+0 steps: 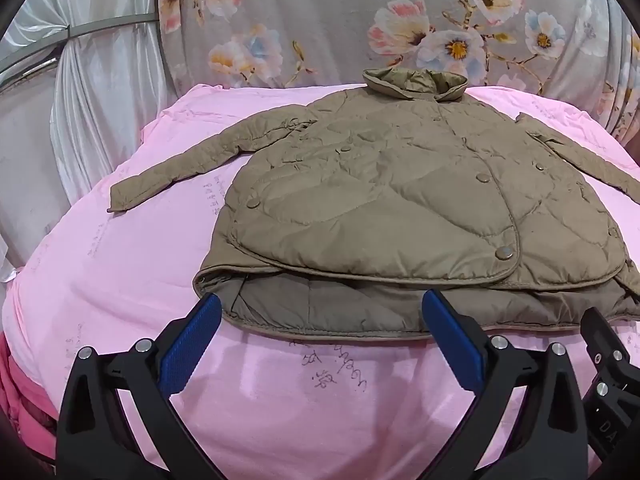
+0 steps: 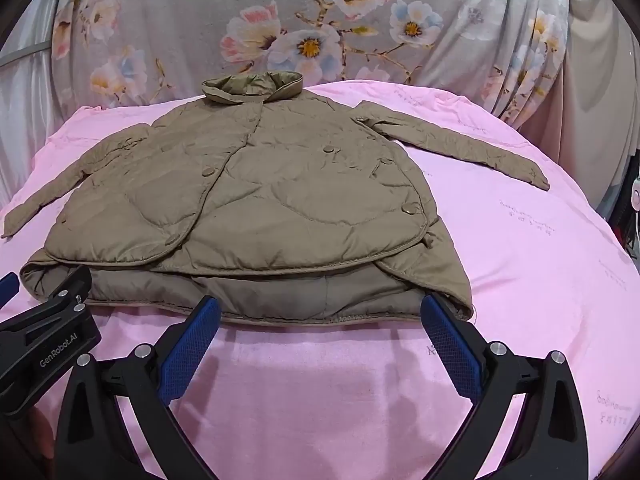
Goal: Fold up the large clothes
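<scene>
An olive-brown quilted jacket [image 1: 400, 200] lies flat, front up, on a pink bed cover [image 1: 120, 280], collar at the far side, both sleeves spread outward. It also shows in the right wrist view [image 2: 256, 208]. My left gripper [image 1: 320, 312] is open, its blue pads at the near hem by the jacket's left corner, holding nothing. My right gripper [image 2: 320, 316] is open at the near hem by the right corner, also empty. Each gripper's body shows at the edge of the other's view.
A grey floral fabric [image 1: 360, 20] hangs behind the bed. White curtains [image 1: 100, 100] hang at the far left. The pink cover [image 2: 540, 260] extends beyond the jacket on all sides. Dark objects [image 2: 628, 200] stand at the far right edge.
</scene>
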The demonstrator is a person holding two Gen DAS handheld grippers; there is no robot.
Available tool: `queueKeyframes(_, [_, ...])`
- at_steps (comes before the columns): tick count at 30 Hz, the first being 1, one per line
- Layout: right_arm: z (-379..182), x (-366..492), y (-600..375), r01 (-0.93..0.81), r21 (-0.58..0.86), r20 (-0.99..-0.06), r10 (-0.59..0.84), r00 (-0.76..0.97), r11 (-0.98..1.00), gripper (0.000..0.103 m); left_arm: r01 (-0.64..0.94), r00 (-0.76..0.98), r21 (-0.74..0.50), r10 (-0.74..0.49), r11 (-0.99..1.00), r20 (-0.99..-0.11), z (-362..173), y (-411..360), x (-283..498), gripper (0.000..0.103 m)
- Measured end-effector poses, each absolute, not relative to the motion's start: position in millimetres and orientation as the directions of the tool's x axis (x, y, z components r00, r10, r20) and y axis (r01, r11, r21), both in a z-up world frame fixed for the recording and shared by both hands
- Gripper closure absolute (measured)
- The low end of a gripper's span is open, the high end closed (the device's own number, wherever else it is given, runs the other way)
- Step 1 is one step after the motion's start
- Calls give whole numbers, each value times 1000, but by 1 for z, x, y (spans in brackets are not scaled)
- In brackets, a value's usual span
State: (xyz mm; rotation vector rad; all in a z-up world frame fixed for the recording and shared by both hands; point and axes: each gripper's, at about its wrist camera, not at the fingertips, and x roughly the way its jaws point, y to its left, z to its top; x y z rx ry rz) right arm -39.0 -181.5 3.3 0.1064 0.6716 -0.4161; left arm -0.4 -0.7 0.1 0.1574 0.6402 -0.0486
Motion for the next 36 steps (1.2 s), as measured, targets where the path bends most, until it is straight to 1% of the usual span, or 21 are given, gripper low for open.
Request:
queueKeyframes(12, [3,-54,-187,410,-32,-626,-339,703,911,5,100,802,114,-12,988,-598,5,-4,-6,5])
queueKeyframes(29, [-5,-46,-190,413,-24,-648,-329,687,910,5,115,797,138,-9,984,-604,1,-5,-1,5])
queueKeyframes(36, [-5,-47,-189,415,-22,-643,-330,691,910,5,109,801,135,-7,985,-598,2,-5,-1,5])
